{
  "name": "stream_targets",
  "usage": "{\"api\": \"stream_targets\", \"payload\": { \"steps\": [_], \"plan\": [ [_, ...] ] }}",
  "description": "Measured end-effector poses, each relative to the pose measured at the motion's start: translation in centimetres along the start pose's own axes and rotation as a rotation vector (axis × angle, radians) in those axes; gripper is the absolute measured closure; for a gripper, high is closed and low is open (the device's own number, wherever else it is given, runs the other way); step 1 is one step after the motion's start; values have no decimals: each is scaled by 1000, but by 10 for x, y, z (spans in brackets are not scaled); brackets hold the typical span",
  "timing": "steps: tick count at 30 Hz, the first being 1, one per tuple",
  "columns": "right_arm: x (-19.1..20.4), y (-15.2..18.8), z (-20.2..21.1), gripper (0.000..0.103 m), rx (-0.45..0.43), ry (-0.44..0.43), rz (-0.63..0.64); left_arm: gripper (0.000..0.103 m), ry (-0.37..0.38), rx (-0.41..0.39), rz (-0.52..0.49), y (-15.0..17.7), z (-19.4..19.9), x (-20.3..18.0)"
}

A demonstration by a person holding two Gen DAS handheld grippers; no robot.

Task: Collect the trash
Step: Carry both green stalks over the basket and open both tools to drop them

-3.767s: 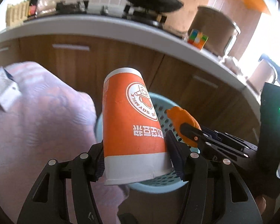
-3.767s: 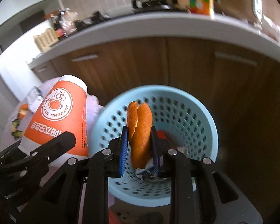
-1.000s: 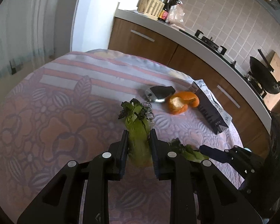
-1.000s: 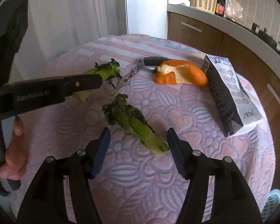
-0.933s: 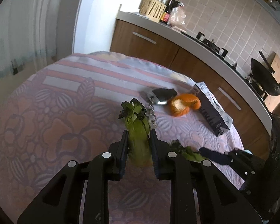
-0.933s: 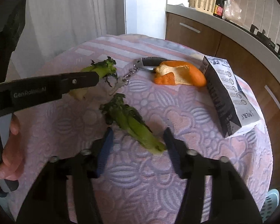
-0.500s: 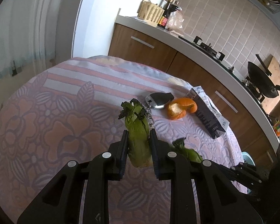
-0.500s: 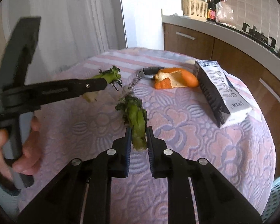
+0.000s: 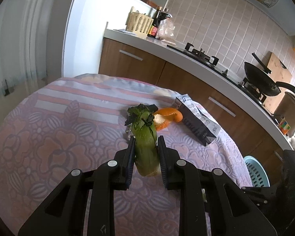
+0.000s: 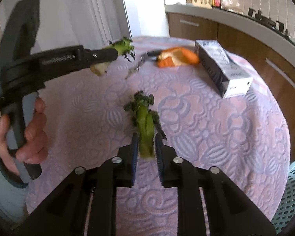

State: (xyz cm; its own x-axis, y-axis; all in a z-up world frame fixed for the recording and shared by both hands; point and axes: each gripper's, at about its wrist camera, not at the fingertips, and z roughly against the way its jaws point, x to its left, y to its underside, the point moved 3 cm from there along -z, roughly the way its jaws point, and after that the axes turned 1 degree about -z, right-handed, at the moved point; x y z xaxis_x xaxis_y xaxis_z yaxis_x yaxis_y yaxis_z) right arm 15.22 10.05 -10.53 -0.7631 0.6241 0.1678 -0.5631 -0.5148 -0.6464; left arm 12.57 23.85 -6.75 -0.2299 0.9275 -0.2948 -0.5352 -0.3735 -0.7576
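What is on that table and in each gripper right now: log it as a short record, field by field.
left gripper: shut on a stubby vegetable scrap, held above the cloth
right gripper: shut on a slimmer leafy stalk
tablecloth: pink, floral pattern
orange peel: lying on the cloth
carton: lying on its side, right of the peel
keys: beside the peel
blue basket: past the table edge, on the right

Black wok [image 9: 262, 84] on stove [image 9: 200, 56]
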Motion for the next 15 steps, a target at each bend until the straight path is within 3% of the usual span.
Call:
{"api": "stream_targets", "payload": {
  "steps": [2,4,5,6,9,15],
  "plan": [
    [1,-2,-9,62,17,9,2,82,-18,1,-24,2,-3,0],
    [6,-5,-14,57,21,17,27,82,-48,1,-55,3,-6,0],
    [9,-7,-16,58,30,33,43,82,-54,7,-58,4,-8,1],
    [11,-7,-17,71,29,47,55,82,-53,23,-49,5,-11,3],
    [16,-6,-18,89,26,83,71,82,-58,13,-49,5,-10,4],
    [6,6,20,89,-32,71,32,82,-21,53,-72,14,-8,-10]
  ]
}}
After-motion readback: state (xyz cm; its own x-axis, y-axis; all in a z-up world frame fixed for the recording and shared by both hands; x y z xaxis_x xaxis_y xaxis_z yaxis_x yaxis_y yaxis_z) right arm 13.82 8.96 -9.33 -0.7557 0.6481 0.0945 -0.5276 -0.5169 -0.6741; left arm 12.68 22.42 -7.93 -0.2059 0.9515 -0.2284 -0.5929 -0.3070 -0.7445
